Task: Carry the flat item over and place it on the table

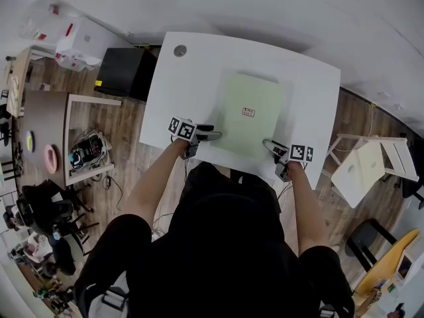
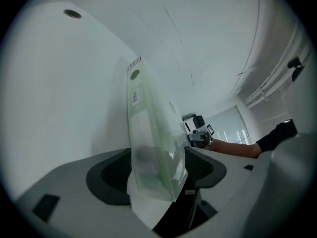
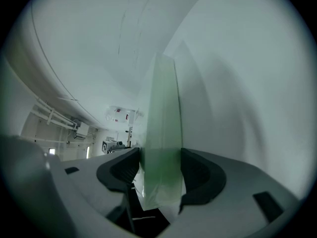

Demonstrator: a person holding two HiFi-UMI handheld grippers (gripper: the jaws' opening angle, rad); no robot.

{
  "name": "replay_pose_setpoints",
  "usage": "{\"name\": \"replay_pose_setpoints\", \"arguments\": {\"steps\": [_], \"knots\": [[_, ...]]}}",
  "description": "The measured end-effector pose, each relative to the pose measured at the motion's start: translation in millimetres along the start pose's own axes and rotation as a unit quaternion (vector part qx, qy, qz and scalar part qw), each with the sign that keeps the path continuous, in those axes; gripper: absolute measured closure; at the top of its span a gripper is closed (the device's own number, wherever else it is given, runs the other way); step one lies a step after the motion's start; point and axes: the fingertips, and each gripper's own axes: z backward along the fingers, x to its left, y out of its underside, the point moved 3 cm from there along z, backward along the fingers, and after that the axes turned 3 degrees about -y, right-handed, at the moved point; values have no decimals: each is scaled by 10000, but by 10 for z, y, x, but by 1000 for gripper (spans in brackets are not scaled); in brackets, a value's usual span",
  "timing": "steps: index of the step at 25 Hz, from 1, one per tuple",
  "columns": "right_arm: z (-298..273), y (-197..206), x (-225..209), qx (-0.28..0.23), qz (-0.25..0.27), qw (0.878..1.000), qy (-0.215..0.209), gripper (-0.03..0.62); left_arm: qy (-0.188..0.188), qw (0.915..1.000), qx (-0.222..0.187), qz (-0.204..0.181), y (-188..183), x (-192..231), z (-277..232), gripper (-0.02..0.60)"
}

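Observation:
A pale green flat item (image 1: 248, 114) with a small red label lies on the white table (image 1: 192, 65), its near edge toward me. My left gripper (image 1: 212, 133) is at the item's near left corner. In the left gripper view the item (image 2: 148, 133) stands between the wide-open jaws of that gripper (image 2: 157, 170), and the pads do not visibly squeeze it. My right gripper (image 1: 269, 144) is at the near right corner. In the right gripper view the item (image 3: 163, 123) fills the gap of that gripper (image 3: 161, 170), with both pads against it.
A black cabinet (image 1: 126, 71) stands off the table's left side, with a white frame (image 1: 86, 138) and a brown table (image 1: 40, 138) beyond it. White folding furniture (image 1: 368, 167) stands to the right. The tabletop has a round cable hole (image 1: 180, 50) at its far left.

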Motion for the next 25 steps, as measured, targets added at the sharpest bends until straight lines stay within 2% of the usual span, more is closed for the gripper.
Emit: {"name": "replay_pose_setpoints", "arguments": {"steps": [3, 8, 13, 16, 19, 22, 25], "knots": [[19, 27, 10, -100, 61, 9999, 18, 319, -108, 9999, 80, -44, 84, 2, -77, 243], [183, 64, 18, -295, 396, 9982, 345, 318, -93, 9998, -130, 92, 97, 18, -77, 273], [252, 65, 145, -739, 553, 9948, 420, 319, -60, 9995, -299, 80, 85, 7, -28, 275], [280, 49, 261, -1041, 860, 9895, 525, 319, 50, 9979, -641, 46, 62, -29, 69, 275], [312, 49, 428, -1277, 1099, 9840, 586, 319, 145, 9930, -1167, 63, 21, -109, 242, 275], [329, 78, 676, -1396, 1555, 9753, 723, 319, 168, 9857, -1649, -303, -100, -388, 443, 275], [325, 170, 1029, -1497, 2216, 9594, 901, 319, 104, 9768, -1979, -815, -138, -724, 622, 278]]}}
